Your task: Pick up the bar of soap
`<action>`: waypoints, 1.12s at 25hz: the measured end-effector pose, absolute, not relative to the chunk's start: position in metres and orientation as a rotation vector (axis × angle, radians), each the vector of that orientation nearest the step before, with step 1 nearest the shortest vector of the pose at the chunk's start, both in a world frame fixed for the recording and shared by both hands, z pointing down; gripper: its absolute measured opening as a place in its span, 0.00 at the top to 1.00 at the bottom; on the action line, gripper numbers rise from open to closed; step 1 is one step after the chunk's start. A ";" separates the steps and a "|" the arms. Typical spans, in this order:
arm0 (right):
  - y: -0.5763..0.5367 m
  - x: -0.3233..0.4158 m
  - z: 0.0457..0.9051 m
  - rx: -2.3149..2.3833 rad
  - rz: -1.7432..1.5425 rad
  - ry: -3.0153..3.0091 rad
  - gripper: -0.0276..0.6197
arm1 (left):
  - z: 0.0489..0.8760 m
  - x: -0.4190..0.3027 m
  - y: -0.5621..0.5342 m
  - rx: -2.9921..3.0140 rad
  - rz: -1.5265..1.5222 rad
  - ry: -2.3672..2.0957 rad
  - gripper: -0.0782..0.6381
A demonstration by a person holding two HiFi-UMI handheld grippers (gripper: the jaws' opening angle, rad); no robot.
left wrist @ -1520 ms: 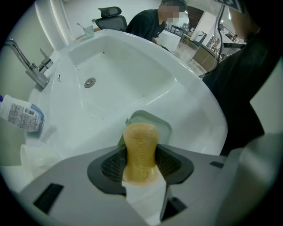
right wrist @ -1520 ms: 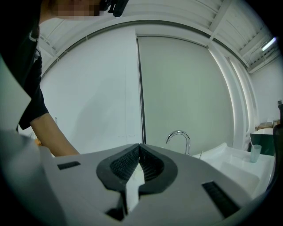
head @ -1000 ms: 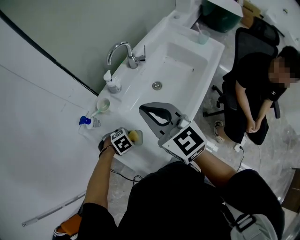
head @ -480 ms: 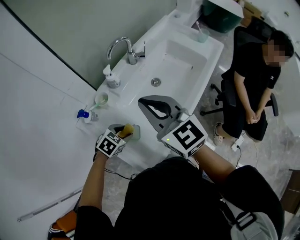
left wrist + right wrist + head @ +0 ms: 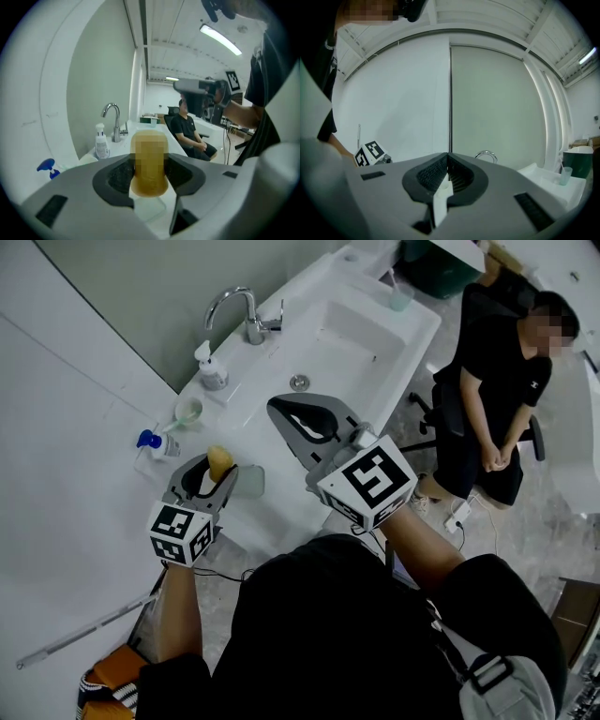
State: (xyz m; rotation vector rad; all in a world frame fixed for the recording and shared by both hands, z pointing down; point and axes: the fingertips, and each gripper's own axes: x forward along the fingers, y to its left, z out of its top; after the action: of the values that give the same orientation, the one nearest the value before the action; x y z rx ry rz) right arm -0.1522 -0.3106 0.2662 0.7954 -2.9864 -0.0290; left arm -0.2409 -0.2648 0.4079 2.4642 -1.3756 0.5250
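Note:
A yellow-brown bar of soap point(image 5: 219, 463) point(image 5: 149, 161) stands upright between the jaws of my left gripper point(image 5: 212, 474) point(image 5: 150, 174), which is shut on it and lifted above the counter. Below it lies a clear soap dish point(image 5: 246, 481) on the white counter. My right gripper point(image 5: 314, 420) point(image 5: 448, 174) hovers over the counter's front edge near the basin, its jaws shut with nothing between them.
The white sink point(image 5: 347, 334) has a chrome faucet point(image 5: 236, 310). A pump bottle point(image 5: 210, 368), a small cup point(image 5: 187, 412) and a blue-capped bottle point(image 5: 153, 443) stand along the wall. A person point(image 5: 502, 381) sits on a chair to the right.
My left gripper has lifted the soap off the dish and drawn back toward me and to the left. The right gripper has shifted only slightly.

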 end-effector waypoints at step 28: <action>-0.266 -0.154 0.281 0.735 0.001 -2.907 0.95 | 0.281 -0.264 -0.171 2.395 -0.091 -1.884 0.60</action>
State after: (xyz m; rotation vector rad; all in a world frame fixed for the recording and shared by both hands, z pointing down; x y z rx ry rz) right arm -0.1545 -0.2657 0.2808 0.7353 -2.9068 0.0007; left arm -0.2644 -0.1709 0.2808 2.3954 -1.8841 -0.0905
